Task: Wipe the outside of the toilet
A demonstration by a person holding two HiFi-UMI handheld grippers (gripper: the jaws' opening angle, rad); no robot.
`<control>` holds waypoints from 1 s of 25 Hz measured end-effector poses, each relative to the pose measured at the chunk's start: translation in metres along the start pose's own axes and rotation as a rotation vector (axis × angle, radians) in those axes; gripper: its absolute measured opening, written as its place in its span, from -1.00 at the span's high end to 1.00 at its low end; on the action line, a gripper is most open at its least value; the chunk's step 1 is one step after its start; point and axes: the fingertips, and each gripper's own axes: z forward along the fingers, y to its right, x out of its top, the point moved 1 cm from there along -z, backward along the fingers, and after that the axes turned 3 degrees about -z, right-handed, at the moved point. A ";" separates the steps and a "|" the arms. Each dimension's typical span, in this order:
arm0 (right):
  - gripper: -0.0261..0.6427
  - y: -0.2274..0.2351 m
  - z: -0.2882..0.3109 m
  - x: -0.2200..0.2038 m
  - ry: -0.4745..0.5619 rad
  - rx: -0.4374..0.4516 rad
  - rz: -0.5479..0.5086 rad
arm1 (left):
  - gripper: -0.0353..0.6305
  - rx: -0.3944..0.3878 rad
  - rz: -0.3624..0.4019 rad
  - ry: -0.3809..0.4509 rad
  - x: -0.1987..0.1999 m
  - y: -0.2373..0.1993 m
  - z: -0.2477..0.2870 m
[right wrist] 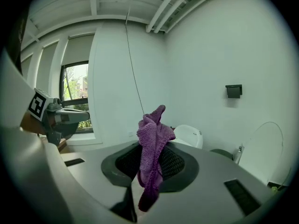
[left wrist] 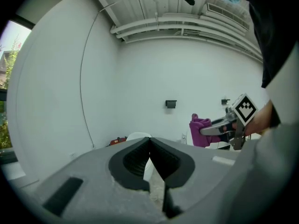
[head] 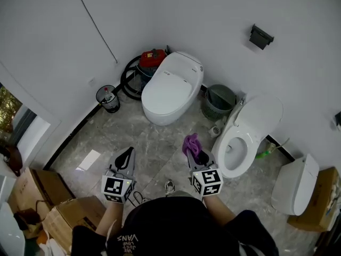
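Right gripper (head: 200, 157): jaws clamped on one purple cloth (right wrist: 152, 157), held near the lid-up toilet (head: 242, 143). Left gripper (head: 127, 154): jaws closed together, empty. Two toilets ahead; the second, the lid-down toilet (head: 170, 89), stands farther off.

White walls (head: 48, 15), grey marble floor (head: 154, 143) (daylit window (right wrist: 78, 94)).

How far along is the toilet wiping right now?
Done: purple cloth is picked up, pinched in the right gripper. In hand: it is held in the air short of the open toilet, not touching it. Left: all the wiping. The left gripper is shut, empty.
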 end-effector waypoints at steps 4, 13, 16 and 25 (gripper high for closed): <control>0.67 0.022 0.014 -0.003 -0.002 0.018 0.003 | 0.88 0.013 0.002 -0.002 0.001 0.005 0.024; 0.67 0.052 0.049 -0.011 -0.014 -0.008 0.045 | 0.88 -0.012 0.016 -0.028 0.001 -0.007 0.064; 0.67 0.053 0.065 -0.006 -0.008 -0.042 0.055 | 0.88 -0.053 0.015 -0.041 0.002 -0.022 0.080; 0.67 0.044 0.101 0.004 -0.023 -0.232 0.111 | 0.88 -0.251 0.040 -0.109 0.000 -0.076 0.130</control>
